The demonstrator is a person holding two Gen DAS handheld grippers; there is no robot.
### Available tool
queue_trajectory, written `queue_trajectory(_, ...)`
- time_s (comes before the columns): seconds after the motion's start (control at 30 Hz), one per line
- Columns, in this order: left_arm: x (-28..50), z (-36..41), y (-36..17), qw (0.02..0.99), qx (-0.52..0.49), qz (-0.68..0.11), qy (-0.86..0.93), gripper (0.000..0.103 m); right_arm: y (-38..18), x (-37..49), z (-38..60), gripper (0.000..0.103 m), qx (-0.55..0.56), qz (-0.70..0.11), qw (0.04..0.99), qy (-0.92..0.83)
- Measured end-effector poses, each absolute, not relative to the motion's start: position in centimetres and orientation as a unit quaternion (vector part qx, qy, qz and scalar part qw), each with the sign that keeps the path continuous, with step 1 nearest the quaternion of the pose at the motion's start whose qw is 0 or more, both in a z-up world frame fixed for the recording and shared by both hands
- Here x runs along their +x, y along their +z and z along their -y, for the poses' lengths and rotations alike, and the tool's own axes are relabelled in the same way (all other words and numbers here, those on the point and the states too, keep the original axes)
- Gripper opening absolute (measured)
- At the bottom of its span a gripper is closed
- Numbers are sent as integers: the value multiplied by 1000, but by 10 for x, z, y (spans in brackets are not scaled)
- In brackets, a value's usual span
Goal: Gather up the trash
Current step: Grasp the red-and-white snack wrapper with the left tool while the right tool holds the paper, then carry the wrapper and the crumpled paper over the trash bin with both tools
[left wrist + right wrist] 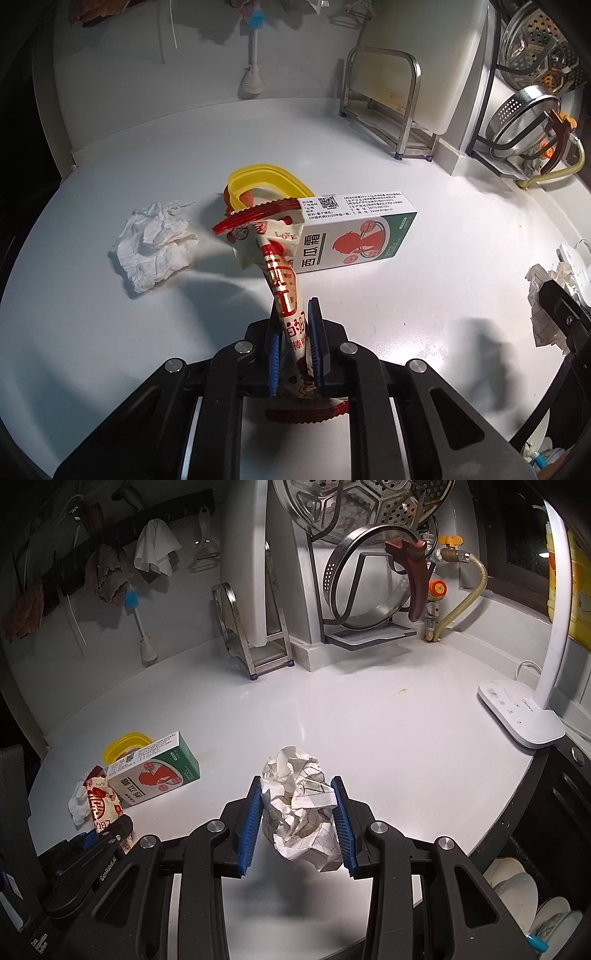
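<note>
My left gripper (294, 314) is shut on a red and white snack wrapper (275, 266), which sticks up above the white counter (369, 147). The left gripper (110, 834) and the wrapper (101, 805) also show in the right wrist view. My right gripper (297, 786) is shut on a crumpled paper ball (301, 812) held above the counter (388, 731). On the counter lie a crumpled white tissue (155, 240), a green and white carton (354, 236) and a yellow lid (266, 182). The carton (153, 771) also shows in the right wrist view.
A steel board rack with a white cutting board (406, 74) stands at the back. A pot rack with steel pans (369, 572) and a gas hose (465, 598) are behind. A white lamp base (521, 716) sits at the right edge.
</note>
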State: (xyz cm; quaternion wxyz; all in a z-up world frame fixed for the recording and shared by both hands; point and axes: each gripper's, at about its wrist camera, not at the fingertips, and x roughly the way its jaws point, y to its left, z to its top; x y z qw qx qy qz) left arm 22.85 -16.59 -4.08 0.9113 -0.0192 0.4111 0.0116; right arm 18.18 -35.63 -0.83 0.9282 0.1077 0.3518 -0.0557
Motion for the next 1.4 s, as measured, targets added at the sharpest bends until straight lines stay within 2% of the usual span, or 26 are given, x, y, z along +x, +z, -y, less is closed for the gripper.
queue_trajectory(0.73, 170, 132, -8, 938, 26, -346, -16, 10, -1, 161, 333, 35, 98, -342, 934, -31)
queue_trajectory(1.4, 52, 73, -3, 929, 45, -360, -79, 10, -12, -2, 245, 35, 103, -360, 927, -10)
